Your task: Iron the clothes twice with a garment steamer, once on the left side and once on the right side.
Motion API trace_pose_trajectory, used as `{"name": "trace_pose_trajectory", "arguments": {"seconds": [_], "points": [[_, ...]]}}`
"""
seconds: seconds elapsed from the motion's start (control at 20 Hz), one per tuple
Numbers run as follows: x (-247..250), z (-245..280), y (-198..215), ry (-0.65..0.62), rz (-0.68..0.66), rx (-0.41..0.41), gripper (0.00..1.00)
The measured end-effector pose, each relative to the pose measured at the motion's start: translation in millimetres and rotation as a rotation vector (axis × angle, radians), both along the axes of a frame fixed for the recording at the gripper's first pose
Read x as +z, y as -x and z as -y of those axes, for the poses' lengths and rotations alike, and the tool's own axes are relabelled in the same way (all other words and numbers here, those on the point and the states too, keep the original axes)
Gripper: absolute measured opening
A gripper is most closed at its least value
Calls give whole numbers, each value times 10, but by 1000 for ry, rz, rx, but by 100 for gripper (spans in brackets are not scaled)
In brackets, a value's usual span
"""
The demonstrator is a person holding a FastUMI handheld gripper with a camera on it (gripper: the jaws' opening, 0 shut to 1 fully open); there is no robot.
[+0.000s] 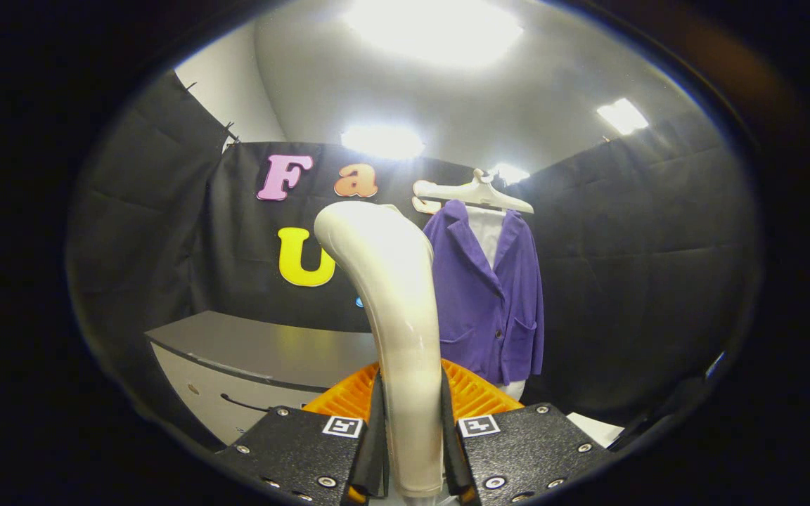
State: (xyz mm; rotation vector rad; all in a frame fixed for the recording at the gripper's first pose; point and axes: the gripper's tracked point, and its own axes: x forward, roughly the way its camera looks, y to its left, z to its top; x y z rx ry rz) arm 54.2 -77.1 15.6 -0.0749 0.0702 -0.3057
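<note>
Steamer handle (405, 316) clamped between jaws, jacket (493, 302) beyond.

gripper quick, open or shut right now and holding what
Gripper: shut on the steamer handle, both fingers pressing its sides.

No readable text, brand or number on anything. Only two small square coded markers (343, 425) on the tool (413, 450), one per finger mount; patterns, not words.

Jacket (493, 302) behind steamer (398, 330), rightward
</note>
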Motion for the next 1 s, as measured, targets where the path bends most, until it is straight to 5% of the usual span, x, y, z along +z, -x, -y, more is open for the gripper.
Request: {"name": "trace_pose_trajectory", "arguments": {"seconds": [0.4,1.0], "points": [[291,-107,-77,32,46,93,35],[253,-49,37,30,44,101,36]]}}
